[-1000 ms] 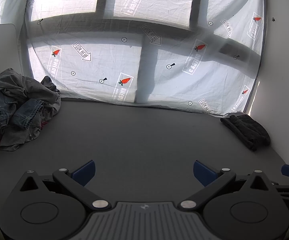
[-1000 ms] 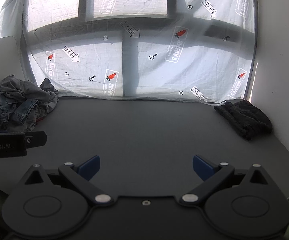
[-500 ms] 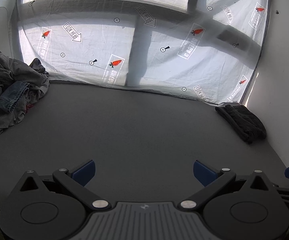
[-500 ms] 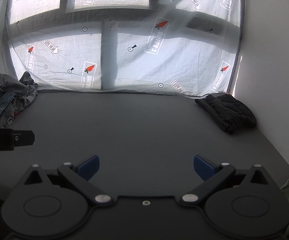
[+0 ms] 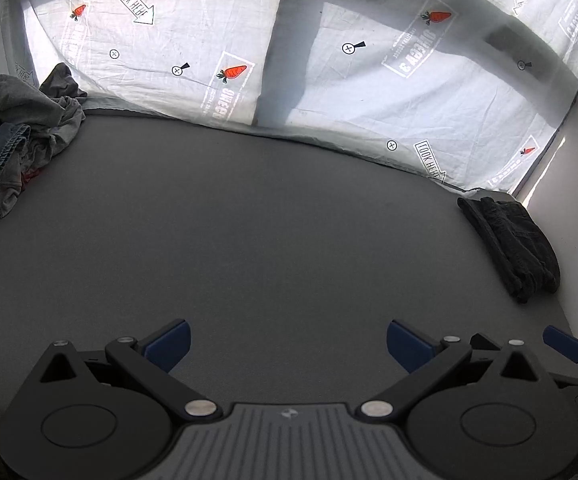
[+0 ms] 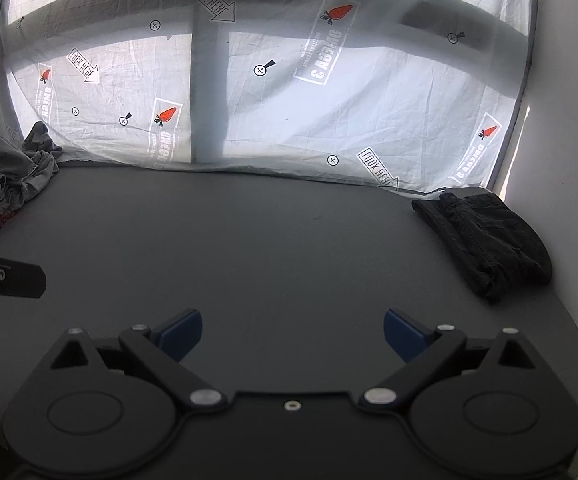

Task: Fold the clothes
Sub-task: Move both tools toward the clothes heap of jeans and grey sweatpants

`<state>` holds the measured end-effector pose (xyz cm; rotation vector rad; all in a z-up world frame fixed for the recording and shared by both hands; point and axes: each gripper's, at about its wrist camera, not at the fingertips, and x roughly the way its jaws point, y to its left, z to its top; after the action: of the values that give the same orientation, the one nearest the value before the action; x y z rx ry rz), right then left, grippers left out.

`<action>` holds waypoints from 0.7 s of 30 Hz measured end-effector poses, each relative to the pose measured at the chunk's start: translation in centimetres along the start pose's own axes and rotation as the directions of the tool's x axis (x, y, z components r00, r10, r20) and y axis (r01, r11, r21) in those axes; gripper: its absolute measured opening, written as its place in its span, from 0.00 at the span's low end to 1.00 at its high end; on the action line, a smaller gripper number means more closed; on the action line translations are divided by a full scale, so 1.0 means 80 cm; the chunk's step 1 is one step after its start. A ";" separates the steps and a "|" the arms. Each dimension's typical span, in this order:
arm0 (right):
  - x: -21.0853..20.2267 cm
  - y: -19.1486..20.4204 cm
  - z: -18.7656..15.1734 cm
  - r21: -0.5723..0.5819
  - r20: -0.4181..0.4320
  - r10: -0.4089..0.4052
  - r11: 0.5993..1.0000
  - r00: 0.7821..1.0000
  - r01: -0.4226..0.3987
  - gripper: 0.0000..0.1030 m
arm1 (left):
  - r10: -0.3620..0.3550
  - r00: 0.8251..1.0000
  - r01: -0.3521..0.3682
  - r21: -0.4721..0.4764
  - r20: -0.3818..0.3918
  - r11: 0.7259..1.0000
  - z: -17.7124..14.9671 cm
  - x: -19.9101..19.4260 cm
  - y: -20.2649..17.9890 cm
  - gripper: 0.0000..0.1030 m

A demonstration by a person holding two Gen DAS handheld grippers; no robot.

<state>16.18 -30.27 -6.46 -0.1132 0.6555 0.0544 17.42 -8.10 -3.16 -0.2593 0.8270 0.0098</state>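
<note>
Both the left gripper (image 5: 287, 344) and right gripper (image 6: 292, 332) hover empty over the table (image 5: 269, 232), jaws spread wide, with the pile (image 5: 13, 140) at ten o'clock and the folded garment (image 5: 513, 248) at two.

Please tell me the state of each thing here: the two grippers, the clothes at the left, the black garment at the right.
Left gripper: open, empty.
Right gripper: open, empty.
Clothes pile: crumpled, unfolded, at the table's far left.
Black garment: folded, lying flat at the table's far right.
</note>
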 end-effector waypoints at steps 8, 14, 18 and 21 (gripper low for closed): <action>0.068 0.026 0.035 -0.139 -0.009 0.109 0.984 0.994 -0.109 0.80 | 0.015 0.999 -0.021 -0.131 -0.048 0.991 0.037 0.033 0.026 1.00; 0.105 0.085 0.076 -0.186 -0.003 0.162 0.969 0.987 -0.160 0.76 | 0.087 0.996 -0.093 -0.200 -0.037 0.975 0.078 0.052 0.099 1.00; 0.123 0.150 0.107 -0.266 0.000 0.164 0.951 0.986 -0.158 0.58 | 0.101 0.994 -0.106 -0.323 -0.030 0.941 0.119 0.064 0.184 1.00; 0.139 0.204 0.133 -0.301 -0.014 0.207 0.932 0.978 -0.202 0.56 | 0.090 0.996 -0.091 -0.376 -0.020 0.922 0.148 0.070 0.256 1.00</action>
<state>29.97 -12.65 -6.32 -0.3384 0.6361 0.3577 27.57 13.99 -4.12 -0.5843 0.8353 0.2582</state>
